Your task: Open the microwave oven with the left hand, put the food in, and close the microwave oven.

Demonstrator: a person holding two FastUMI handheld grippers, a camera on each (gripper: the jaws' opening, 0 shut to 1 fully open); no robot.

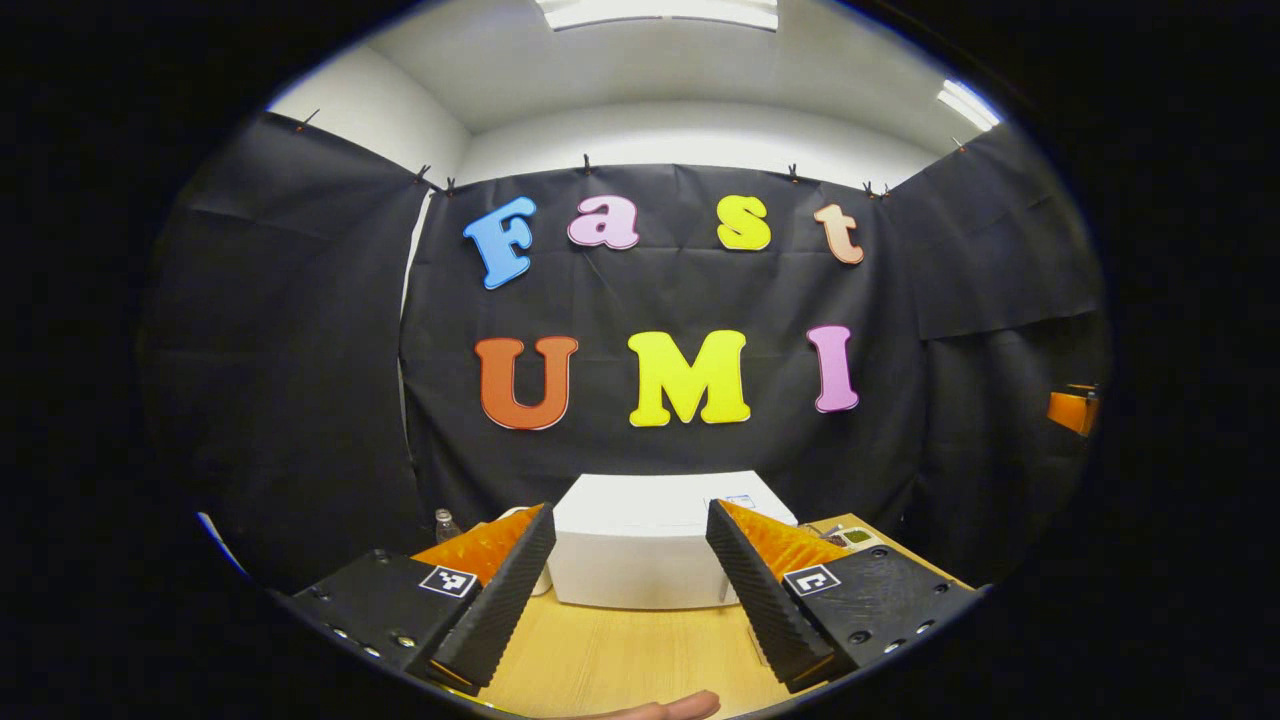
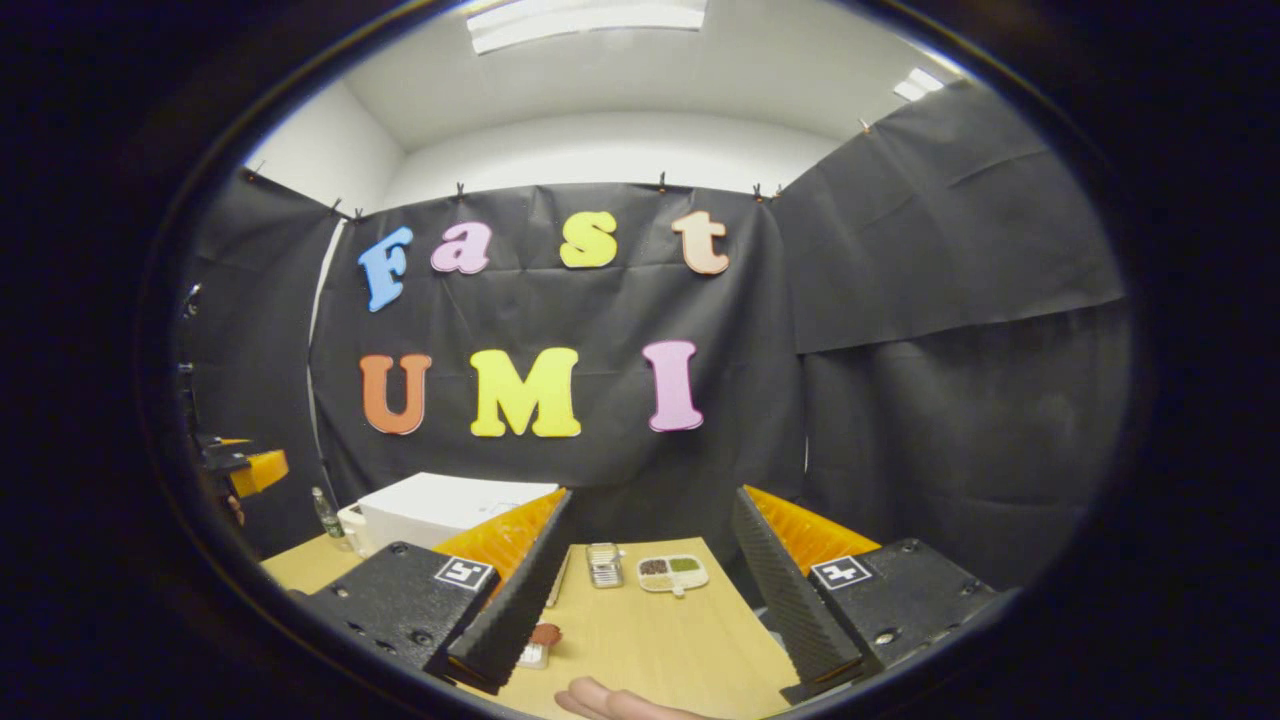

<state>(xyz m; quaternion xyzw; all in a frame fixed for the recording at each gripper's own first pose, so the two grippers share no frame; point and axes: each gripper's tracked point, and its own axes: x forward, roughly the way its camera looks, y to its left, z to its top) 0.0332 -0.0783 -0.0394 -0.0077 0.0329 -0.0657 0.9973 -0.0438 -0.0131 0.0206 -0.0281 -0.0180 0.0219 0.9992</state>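
The white microwave oven [image 1: 640,540] stands at the back of the wooden table [image 1: 620,660], straight ahead in the left gripper view, its front flat and closed. My left gripper [image 1: 630,512] is open, held well short of it with nothing between its fingers. In the right gripper view the microwave [image 2: 440,505] sits to the far left. A brown piece of food on a small white dish [image 2: 540,640] lies beside the left finger of my right gripper [image 2: 652,497], which is open and holds nothing. The left gripper [image 2: 245,470] shows at the left edge.
A divided tray with brown and green food [image 2: 672,573] and a small clear box [image 2: 604,565] lie on the table's far right. A small bottle [image 2: 325,515] and a white cup [image 2: 352,528] stand left of the microwave. A person's fingertip [image 1: 670,708] shows at the bottom edge.
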